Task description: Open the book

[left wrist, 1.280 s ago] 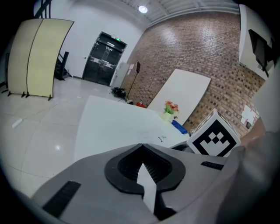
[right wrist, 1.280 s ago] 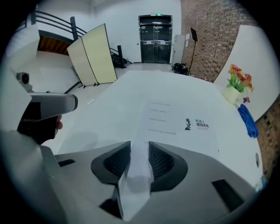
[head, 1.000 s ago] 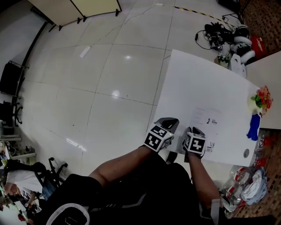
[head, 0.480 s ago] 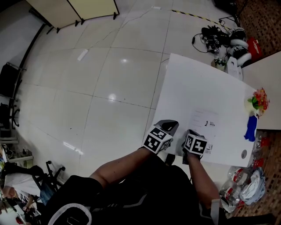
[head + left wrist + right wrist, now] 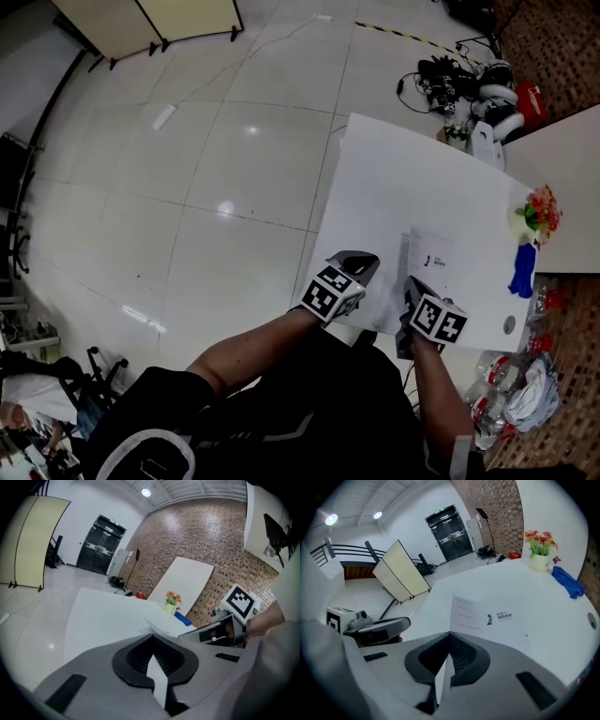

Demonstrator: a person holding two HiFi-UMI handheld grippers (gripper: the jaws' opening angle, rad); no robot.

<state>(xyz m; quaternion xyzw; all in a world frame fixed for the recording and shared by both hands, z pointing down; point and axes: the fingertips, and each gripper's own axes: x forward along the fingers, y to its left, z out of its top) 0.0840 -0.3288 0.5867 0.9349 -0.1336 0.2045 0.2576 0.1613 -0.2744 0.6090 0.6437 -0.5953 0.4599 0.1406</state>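
Presently: thin white book (image 5: 487,618), near end pinched by the right gripper (image 5: 449,637), cover not yet turned.

Nearest, at the book's near short edge: right gripper, jaws clamped on that edge, a sliver of white sheet showing in the seam. Just left of the book, at the same near end: left gripper (image 5: 152,639), jaws drawn together with a white strip between them; whether that is a leaf of the book cannot be told. The book lies straight ahead of the right gripper on the white table (image 5: 375,178), long axis running away from the person, printed face up. Right hand the nearer; judged, the cover must swing up and over about one long edge, spine side not discernible. Right of the book and beyond: blue cloth (image 5: 567,585), then flower pot (image 5: 540,557).
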